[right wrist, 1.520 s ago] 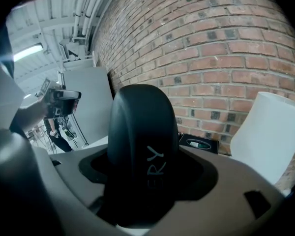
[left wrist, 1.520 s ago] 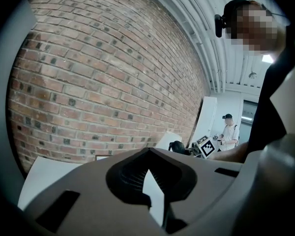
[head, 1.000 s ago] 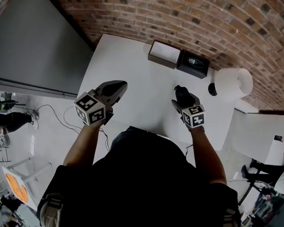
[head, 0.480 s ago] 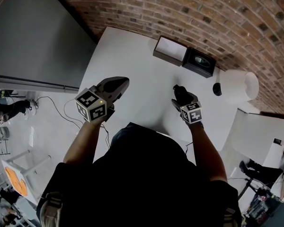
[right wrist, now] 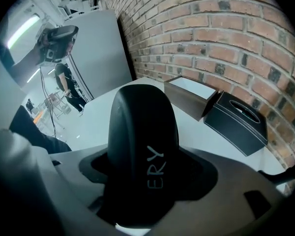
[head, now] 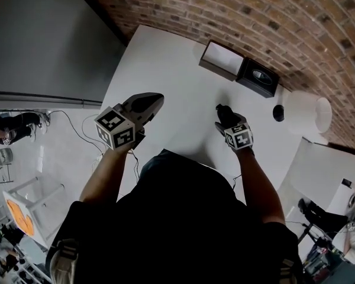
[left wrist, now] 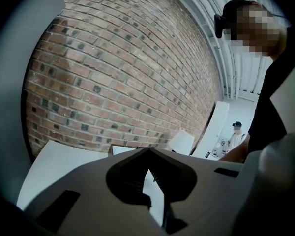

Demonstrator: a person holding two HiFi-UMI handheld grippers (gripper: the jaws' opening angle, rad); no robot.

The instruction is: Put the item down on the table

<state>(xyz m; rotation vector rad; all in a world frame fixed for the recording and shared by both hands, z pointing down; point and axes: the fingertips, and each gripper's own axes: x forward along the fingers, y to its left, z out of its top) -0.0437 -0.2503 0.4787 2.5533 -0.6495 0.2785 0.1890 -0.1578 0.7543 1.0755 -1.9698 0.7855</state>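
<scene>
Plainly, the right gripper point(head: 226, 117) is clamped on one black rounded plastic item point(right wrist: 142, 146) over the white table point(head: 160, 58); whether it touches the top I cannot tell.
Only the right gripper view shows pale letters "ERY" on the item; the head view gives a dark lump. The left gripper point(left wrist: 148, 152) has its jaws closed together on nothing. Two grippers, one item, two boxes by the brick wall point(head: 254, 16): a brown open box with white inside point(head: 223, 60) and a black tissue box point(head: 257, 79).

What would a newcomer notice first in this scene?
The black rounded item with pale lettering stands out first, clamped in the jaws of the right gripper above the white table. Behind it, a black tissue box and an open brown box sit by the red brick wall.
</scene>
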